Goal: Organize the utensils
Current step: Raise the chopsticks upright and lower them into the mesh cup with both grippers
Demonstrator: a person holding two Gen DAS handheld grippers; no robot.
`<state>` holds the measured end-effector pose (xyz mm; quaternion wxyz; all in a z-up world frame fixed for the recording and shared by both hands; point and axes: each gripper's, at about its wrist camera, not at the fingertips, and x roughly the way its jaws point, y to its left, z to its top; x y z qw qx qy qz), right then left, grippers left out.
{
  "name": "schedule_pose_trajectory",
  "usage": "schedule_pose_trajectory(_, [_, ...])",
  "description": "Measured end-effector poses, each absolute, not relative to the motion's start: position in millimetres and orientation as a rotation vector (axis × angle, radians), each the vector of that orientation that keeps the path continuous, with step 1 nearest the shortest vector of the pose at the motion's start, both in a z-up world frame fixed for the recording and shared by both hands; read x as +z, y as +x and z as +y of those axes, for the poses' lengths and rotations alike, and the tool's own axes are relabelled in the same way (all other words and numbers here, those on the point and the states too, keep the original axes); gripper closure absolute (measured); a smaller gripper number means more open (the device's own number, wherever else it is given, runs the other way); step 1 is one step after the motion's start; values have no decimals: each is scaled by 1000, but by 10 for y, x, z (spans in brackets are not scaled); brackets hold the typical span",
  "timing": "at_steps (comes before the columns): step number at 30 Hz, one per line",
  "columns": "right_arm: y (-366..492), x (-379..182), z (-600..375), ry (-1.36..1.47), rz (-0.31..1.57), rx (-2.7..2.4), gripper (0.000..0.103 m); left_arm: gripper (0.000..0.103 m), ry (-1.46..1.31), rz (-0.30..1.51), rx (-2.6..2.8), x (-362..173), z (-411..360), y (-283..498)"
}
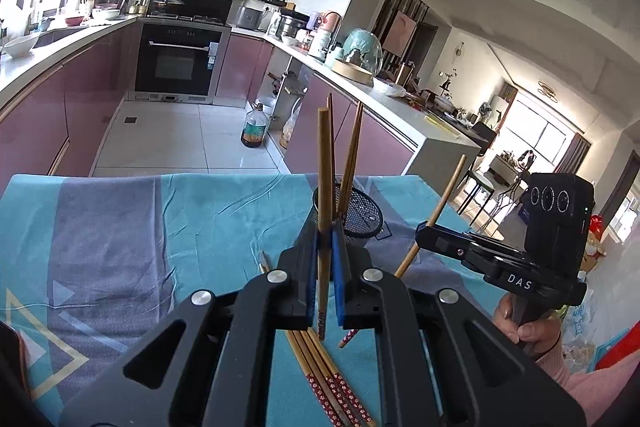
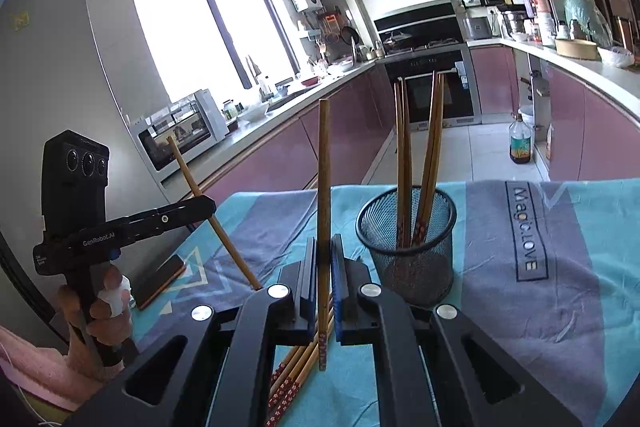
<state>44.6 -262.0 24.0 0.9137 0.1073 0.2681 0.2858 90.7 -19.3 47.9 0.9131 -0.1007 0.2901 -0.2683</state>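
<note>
I hold two grippers above a table with a blue and grey cloth (image 2: 520, 327). My left gripper (image 1: 326, 235) has its jaws clamped on one chopstick (image 1: 325, 163), which stands nearly upright between the blue pads. My right gripper (image 2: 323, 259) is also clamped on one chopstick (image 2: 324, 179), upright too. So two chopsticks are in my grip, one in each.

One black mesh cup (image 2: 408, 259) stands on the cloth, just to the right of my right gripper. I count four chopsticks in the cup (image 2: 402, 155), leaning in two pairs.

A bundle of loose chopsticks (image 1: 320, 359) lies flat on the cloth under my grippers; I see about four, but I cannot count exactly.
</note>
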Motion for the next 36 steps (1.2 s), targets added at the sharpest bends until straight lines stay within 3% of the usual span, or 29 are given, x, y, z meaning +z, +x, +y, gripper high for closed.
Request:
schedule_pose_trajectory(25, [782, 971, -2937, 146, 363, 505, 98, 96, -181, 476, -609, 1215, -566, 1408])
schedule_pose_trajectory(36, [1053, 868, -2975, 133, 398, 467, 98, 96, -119, 492, -581, 1219, -825, 1730])
